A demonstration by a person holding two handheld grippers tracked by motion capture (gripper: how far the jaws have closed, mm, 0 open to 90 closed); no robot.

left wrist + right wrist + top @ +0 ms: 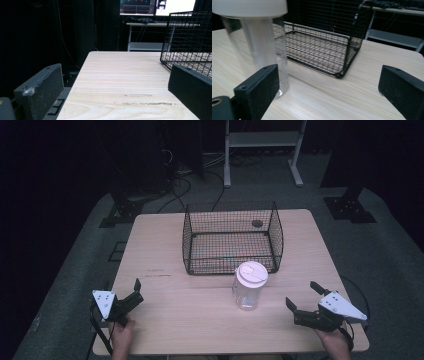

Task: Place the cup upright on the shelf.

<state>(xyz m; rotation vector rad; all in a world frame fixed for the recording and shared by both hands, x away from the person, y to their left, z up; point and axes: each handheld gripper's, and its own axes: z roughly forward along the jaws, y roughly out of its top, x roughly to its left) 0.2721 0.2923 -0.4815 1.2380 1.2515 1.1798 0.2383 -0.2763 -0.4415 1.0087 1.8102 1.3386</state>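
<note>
Item: clear jar (248,292) with white lid (251,272), upright on the table (200,310), just in front of the wire basket (231,237)
My right gripper (303,304): jaws spread wide, empty, near the jar's right side
My left gripper (136,292): jaws apart, empty, well off to the left
Risk: jar looks tall and light; my left jaw nudging its wall may tip it or slide it against the basket; smooth sides may slip
</note>
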